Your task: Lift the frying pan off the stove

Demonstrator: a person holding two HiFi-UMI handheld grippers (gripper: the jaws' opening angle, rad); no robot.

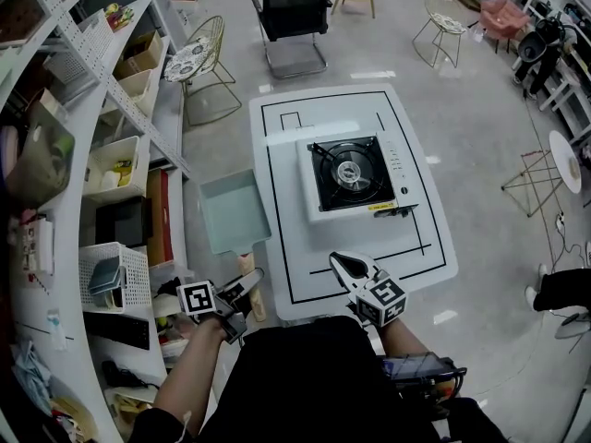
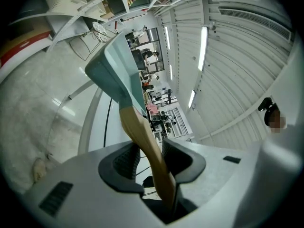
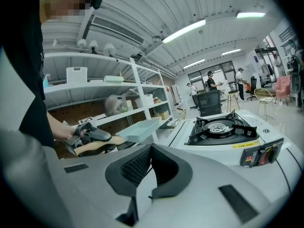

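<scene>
Fingers (image 2: pixel 122 161) of the left gripper (image 1: pixel 250 281) clamp the wooden handle (image 2: pixel 142 136) of the teal frying pan (image 1: pixel 231 212), held beside the bench's (image 1: pixel 416 252) left edge. The right gripper (image 1: pixel 348 266), fingers pressed together and empty, hovers over the near edge. The stove (image 1: pixel 351 175) sits mid-bench, apart from the pan.

The head view looks steeply down from above the near edge of the table (image 1: pixel 286 155) over its whole top, the right gripper view looks low and nearly level from that edge toward the stove (image 1: pixel 349 175) (image 3: pixel 223 132) which both views share, and the left gripper view, rolled sideways off the left edge, sits close behind the frying pan (image 2: pixel 114 75).
</scene>
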